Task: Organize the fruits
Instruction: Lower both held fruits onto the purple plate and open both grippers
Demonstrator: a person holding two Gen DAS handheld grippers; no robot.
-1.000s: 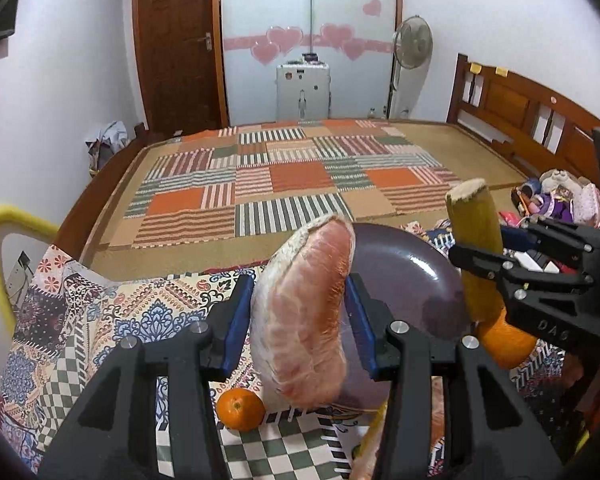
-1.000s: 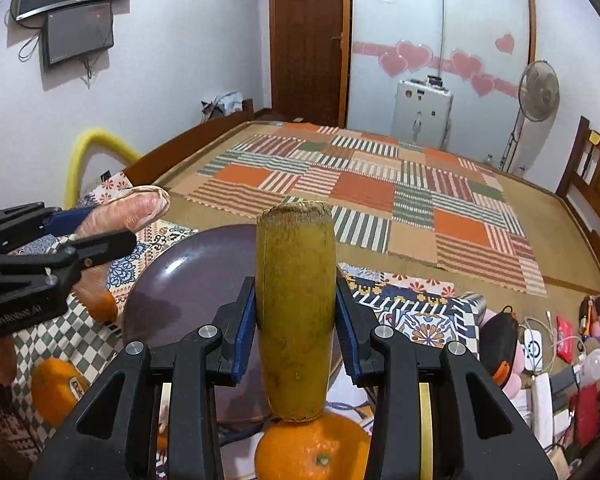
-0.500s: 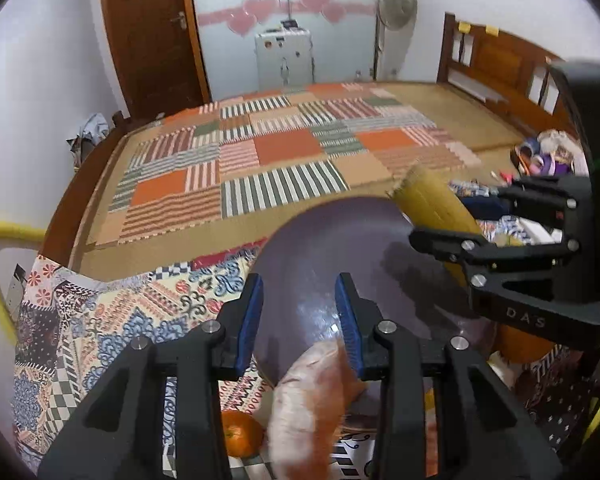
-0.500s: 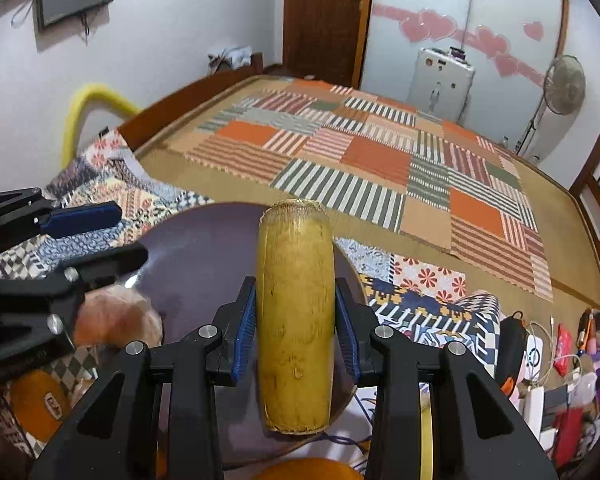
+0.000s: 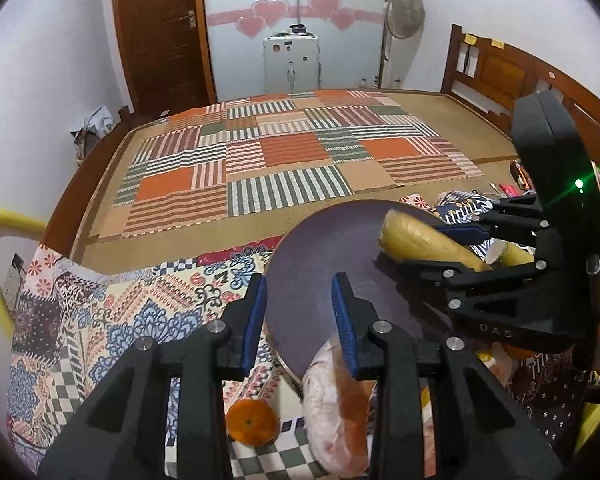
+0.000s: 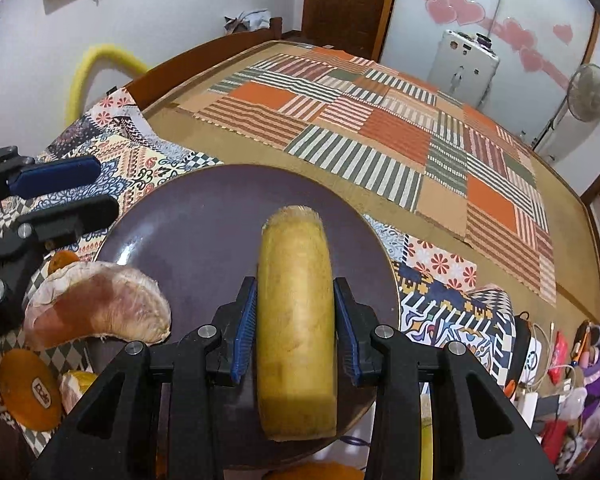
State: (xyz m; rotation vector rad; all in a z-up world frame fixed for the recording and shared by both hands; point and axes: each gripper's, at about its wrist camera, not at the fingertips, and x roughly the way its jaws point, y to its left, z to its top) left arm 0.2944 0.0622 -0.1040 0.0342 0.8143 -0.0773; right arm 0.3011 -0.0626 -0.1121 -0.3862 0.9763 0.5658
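My right gripper (image 6: 294, 330) is clamped on a yellow cylindrical chunk of fruit with cut ends (image 6: 296, 320), both blue pads pressed flat against its sides, and it hangs lengthwise over the right half of the round dark purple plate (image 6: 188, 232); I cannot tell whether its lower end touches the plate. My left gripper (image 5: 300, 312) holds nothing: its jaws have just been closing and now stand a narrow gap apart with only the plate's near left rim and the patterned cloth showing between them. The pink peeled pomelo wedge with white pith (image 6: 96, 308) lies on the near left edge of the plate, partly hanging off the rim, below and just to the right of my left fingers; in the left wrist view the right-hand blue pad (image 5: 344, 328) overlaps the top of the wedge, and I cannot tell whether it touches. A small orange tangerine (image 5: 252, 422) sits on the colourful patterned cloth (image 5: 112, 312) near the plate's left edge, just beside the wedge. Another orange fruit with a sticker (image 6: 30, 394) lies on the near left, off the plate. The plate rests on that cloth at the near end of a wide bed covered by a striped patchwork mat (image 5: 268, 160).
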